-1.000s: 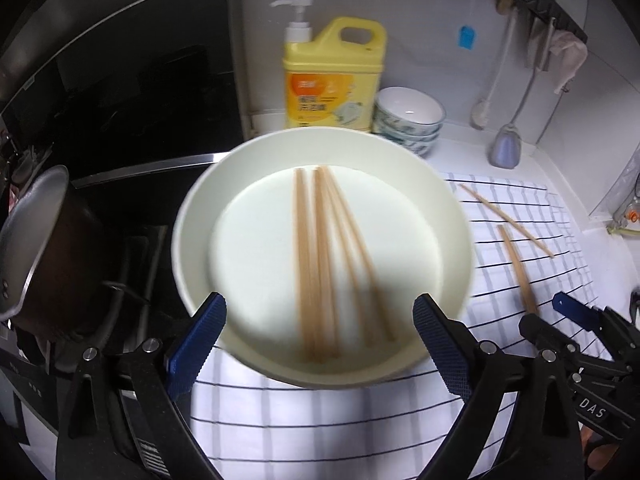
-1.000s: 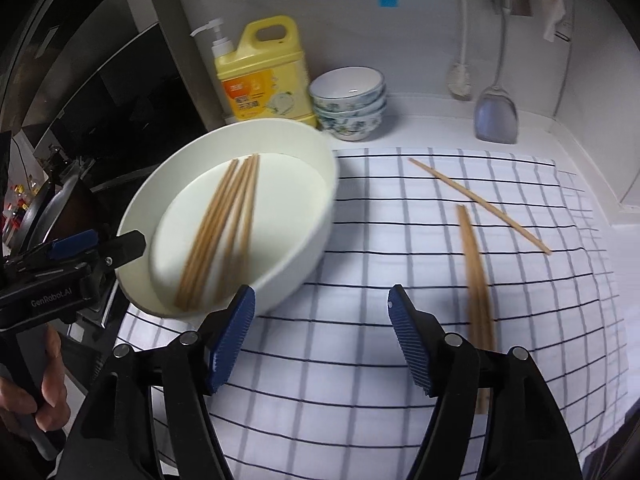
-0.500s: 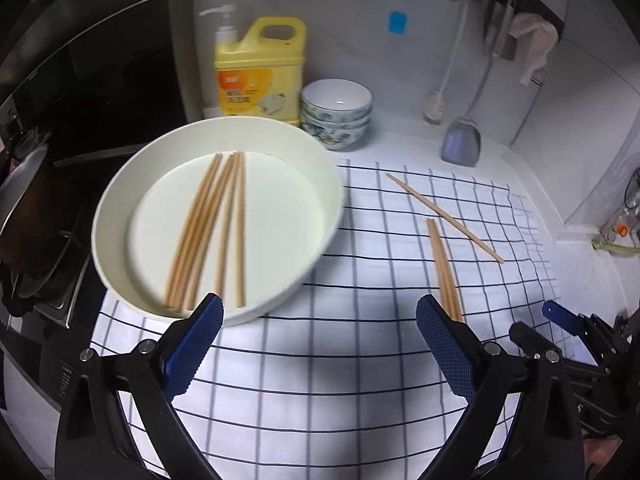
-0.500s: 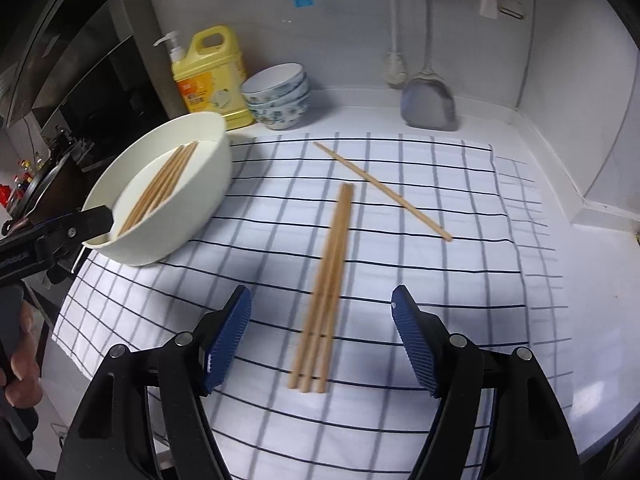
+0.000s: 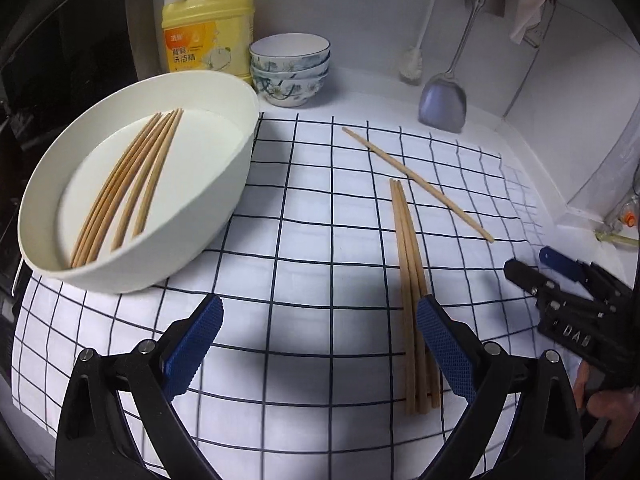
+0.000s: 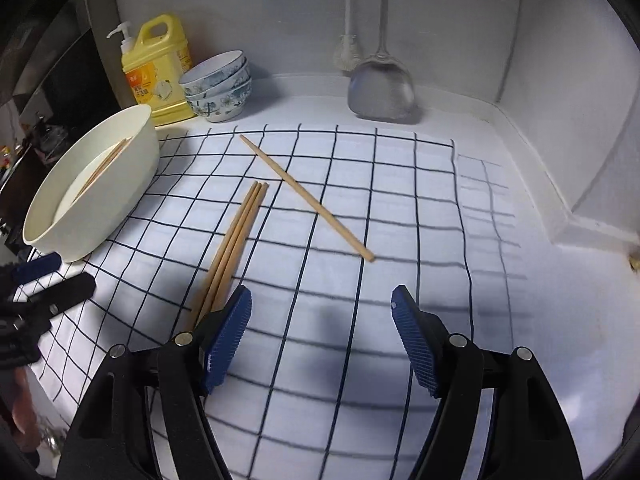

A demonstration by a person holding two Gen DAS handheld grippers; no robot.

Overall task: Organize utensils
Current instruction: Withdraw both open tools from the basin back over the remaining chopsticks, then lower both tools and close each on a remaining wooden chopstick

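Observation:
A white basin (image 5: 208,216) (image 6: 132,168) sits at the left edge of a checked cloth (image 5: 320,240) (image 6: 360,220) and holds several wooden chopsticks (image 5: 132,184). Three chopsticks (image 5: 412,280) (image 6: 236,236) lie bundled on the cloth, and a single chopstick (image 5: 416,182) (image 6: 306,196) lies slanted behind them. My left gripper (image 5: 318,344) hovers open over the cloth, its right finger beside the bundle's near end. My right gripper (image 6: 320,340) is open too, empty, its left finger over the bundle's near end. Each gripper shows at the edge of the other's view.
A yellow detergent bottle (image 5: 208,28) (image 6: 158,72) and stacked patterned bowls (image 5: 290,68) (image 6: 218,88) stand by the back wall. A metal spatula (image 5: 442,104) (image 6: 380,88) and a brush (image 5: 412,64) hang there. A dark stove lies to the left. A raised white ledge (image 6: 592,216) borders the right.
Both grippers have swung right and dropped lower, from over the basin to over the loose chopsticks on the cloth. The basin now sits at the left of both views. Jaws stayed open.

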